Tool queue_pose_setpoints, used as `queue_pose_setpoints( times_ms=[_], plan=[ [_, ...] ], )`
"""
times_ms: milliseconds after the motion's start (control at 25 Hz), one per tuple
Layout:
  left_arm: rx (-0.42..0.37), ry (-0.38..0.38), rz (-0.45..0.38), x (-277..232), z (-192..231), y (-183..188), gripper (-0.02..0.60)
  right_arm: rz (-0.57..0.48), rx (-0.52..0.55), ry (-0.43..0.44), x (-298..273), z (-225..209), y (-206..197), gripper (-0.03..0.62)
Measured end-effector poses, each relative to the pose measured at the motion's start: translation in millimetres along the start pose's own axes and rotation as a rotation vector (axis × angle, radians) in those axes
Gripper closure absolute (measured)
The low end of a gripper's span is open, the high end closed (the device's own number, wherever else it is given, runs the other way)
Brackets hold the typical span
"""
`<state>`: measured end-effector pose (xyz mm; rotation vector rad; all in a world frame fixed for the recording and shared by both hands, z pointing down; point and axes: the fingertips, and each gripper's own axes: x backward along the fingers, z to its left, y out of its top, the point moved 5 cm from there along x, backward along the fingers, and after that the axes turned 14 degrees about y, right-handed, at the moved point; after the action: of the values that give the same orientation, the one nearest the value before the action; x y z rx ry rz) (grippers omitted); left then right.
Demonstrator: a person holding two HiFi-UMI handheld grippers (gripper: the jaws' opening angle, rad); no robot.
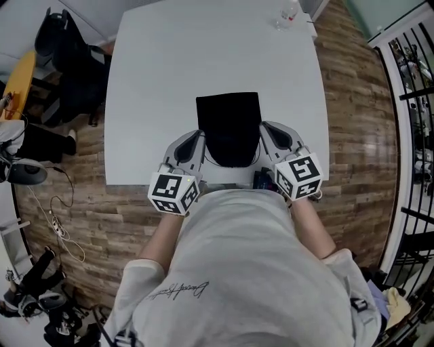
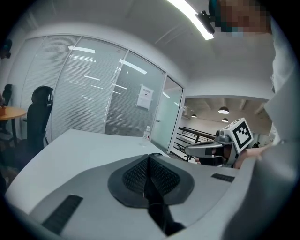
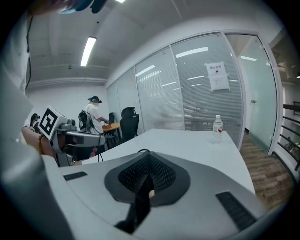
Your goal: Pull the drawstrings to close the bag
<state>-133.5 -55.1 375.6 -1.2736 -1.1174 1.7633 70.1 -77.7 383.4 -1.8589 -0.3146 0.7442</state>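
A black drawstring bag [image 1: 229,122] lies flat on the white table [image 1: 163,74], its rounded mouth toward the near edge. My left gripper [image 1: 199,137] sits at the mouth's left side and my right gripper [image 1: 266,130] at its right side. Both are shut. In the left gripper view a thin black cord loop [image 2: 153,155] pokes out at the tip of the closed left gripper [image 2: 150,158]. In the right gripper view a similar cord loop [image 3: 142,151] shows at the tip of the closed right gripper [image 3: 147,155]. The bag itself is hidden behind the jaws in both gripper views.
A water bottle [image 1: 288,13] stands at the table's far right corner. A black office chair [image 1: 68,61] and cables are on the wooden floor to the left. A dark railing [image 1: 413,101] runs along the right. A person [image 3: 95,112] stands at a far desk.
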Motion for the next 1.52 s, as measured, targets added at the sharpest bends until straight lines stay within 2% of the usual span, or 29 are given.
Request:
queue_pose_setpoints(
  times_ms=[200, 360, 560, 1520],
  plan=[
    [-0.039, 0.029, -0.001, 7, -13, -7, 0.569, 0.007, -0.009, 0.012, -1, 5, -1, 0.571],
    [-0.02, 0.034, 0.0, 9, -13, -7, 0.569, 0.01, -0.016, 0.026, -1, 6, -2, 0.571],
    [-0.03, 0.029, -0.019, 9, -12, 0, 0.569, 0.012, -0.017, 0.05, 0, 10, -2, 0.571],
    [-0.035, 0.003, 0.007, 3, -6, 4, 0.569, 0.055, 0.015, 0.054, -2, 7, 0, 0.571]
  ],
)
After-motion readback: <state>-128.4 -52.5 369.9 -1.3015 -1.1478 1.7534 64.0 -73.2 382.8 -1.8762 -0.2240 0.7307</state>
